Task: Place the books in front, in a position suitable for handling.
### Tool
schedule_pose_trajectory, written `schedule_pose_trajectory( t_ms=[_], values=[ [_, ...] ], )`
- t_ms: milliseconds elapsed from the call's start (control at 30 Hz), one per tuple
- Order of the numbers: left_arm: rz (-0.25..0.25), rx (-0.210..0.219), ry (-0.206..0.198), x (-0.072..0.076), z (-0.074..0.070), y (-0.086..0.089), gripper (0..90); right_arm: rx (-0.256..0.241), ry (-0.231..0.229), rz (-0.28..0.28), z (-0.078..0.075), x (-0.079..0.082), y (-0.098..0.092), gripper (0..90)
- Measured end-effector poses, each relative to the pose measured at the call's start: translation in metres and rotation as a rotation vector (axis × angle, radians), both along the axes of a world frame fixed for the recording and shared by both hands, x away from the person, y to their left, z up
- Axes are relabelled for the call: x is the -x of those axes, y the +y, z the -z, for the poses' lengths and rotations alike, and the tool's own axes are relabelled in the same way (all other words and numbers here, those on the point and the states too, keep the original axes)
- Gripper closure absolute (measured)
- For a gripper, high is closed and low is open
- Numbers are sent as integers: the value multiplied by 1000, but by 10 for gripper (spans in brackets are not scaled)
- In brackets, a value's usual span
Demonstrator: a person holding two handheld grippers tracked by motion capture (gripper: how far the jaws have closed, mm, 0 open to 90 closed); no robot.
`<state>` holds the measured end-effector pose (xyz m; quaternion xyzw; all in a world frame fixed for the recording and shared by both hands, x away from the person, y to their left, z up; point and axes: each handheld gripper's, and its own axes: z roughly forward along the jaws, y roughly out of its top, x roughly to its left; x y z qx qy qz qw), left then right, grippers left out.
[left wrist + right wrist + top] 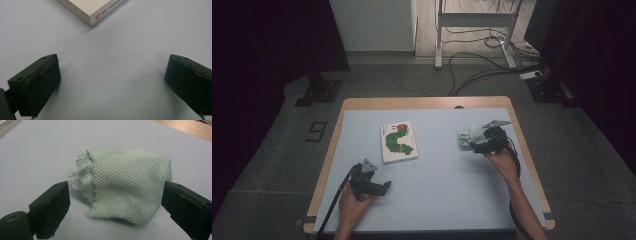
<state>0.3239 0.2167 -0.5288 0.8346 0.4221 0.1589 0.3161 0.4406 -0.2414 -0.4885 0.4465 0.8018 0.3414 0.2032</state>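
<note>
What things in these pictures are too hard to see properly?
- Cloth: its underside and back are hidden by its own folds in the right gripper view; in the high view the right gripper covers part of it.
- Book: cut off by the top edge in the left gripper view; its spine print is too small to read.
- Book cover words, high view: too small.

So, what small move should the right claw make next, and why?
Probably close the right claw on the green cloth. Its jaws stand open on either side of the crumpled cloth, which lies on the table between them, not yet gripped.
</note>
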Motion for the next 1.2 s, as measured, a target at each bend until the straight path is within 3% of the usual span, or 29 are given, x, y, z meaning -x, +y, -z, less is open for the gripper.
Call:
schedule_pose_trajectory(
  t_ms=[467, 800, 1067, 1200],
  values=[
    [1, 0, 0, 0, 0, 0, 1, 8, 11, 3, 6, -25, 2, 85],
    [1, 0, 0, 0, 0, 0, 1, 13, 31, 1, 22, -40, 4, 153],
    [1, 0, 0, 0, 0, 0, 1, 9, 48, 9, 33, -43, 3, 317],
    [1, 0, 0, 0, 0, 0, 1, -7, 64, -3, 32, -43, 3, 508]
  ],
)
